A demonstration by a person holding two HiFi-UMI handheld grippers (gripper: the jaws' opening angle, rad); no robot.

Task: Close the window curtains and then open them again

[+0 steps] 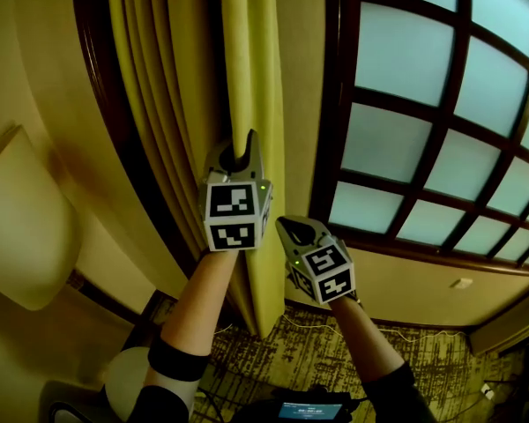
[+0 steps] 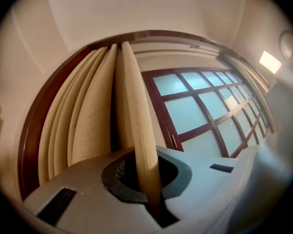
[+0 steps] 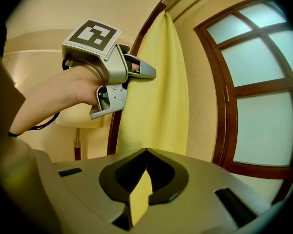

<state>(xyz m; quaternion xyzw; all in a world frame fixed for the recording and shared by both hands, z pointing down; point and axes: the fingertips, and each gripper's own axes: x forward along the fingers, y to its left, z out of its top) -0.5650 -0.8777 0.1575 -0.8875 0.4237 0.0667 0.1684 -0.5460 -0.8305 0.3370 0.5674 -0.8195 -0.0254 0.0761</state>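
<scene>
The left tool [image 1: 241,151] and, just below it, the right tool [image 1: 286,227] each clench the leading fold of the curtain [image 1: 251,69], bunched vertically at the left of the window [image 1: 423,95]; uncovered panes lie rightward.

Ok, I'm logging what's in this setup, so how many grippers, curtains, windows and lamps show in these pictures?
Grippers: 2, the left gripper and the right gripper, both shut on the curtain
Curtains: 1
Windows: 1, the window
Lamps: 1, the lamp
Total: 5
</scene>
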